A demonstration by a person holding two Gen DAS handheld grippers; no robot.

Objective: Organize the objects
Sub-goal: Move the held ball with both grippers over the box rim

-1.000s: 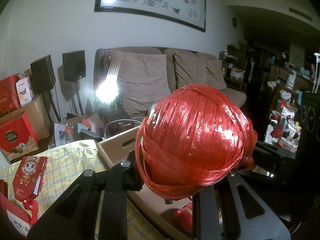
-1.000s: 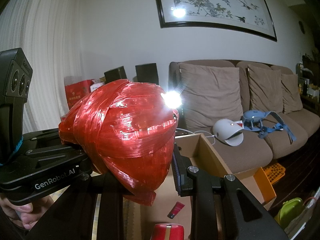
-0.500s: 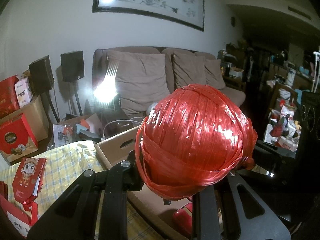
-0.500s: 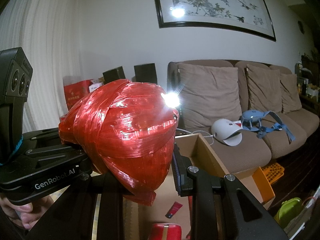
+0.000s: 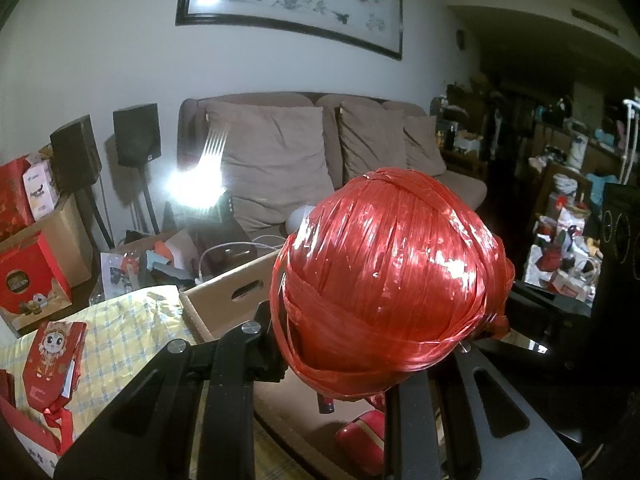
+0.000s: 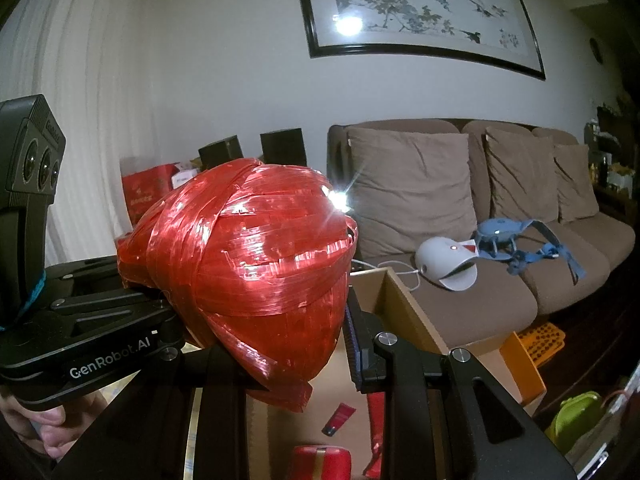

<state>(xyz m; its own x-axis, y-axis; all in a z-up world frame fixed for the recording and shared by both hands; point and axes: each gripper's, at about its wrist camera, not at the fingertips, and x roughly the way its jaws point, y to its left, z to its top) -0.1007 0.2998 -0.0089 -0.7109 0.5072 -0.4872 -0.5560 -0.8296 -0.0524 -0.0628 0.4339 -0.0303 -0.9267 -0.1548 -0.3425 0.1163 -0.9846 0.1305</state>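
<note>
- Nothing of note has moved since the earlier frames: both grippers and the big shiny red ball of wound plastic ribbon [image 5: 390, 276] sit where they did, and only the background has drifted slightly in the left wrist view.
- The left gripper [image 5: 352, 344] has its black fingers narrowly parted and pressed against the ball's lower sides, so the ball fills the centre and right of that frame.
- The right gripper [image 6: 276, 344] is likewise only a little open and clamped on the same ball, which fills the centre left of the right wrist view; a loose ribbon end hangs below it.
- In the right wrist view the left gripper's black body marked GenRobot.AI lies at the left edge, with a hand [image 6: 36, 428] under it at lower left.
- An open brown cardboard box [image 6: 404, 304] lies directly below the ball, with a red cylindrical can [image 6: 320, 462] and a small red packet [image 6: 339, 419] inside.
- A brown sofa with cushions [image 6: 480, 200] runs behind, under a framed ink painting [image 6: 420, 8].
- A yellow checked cloth [image 5: 128, 332] covers the lower left of the left wrist view.
</note>
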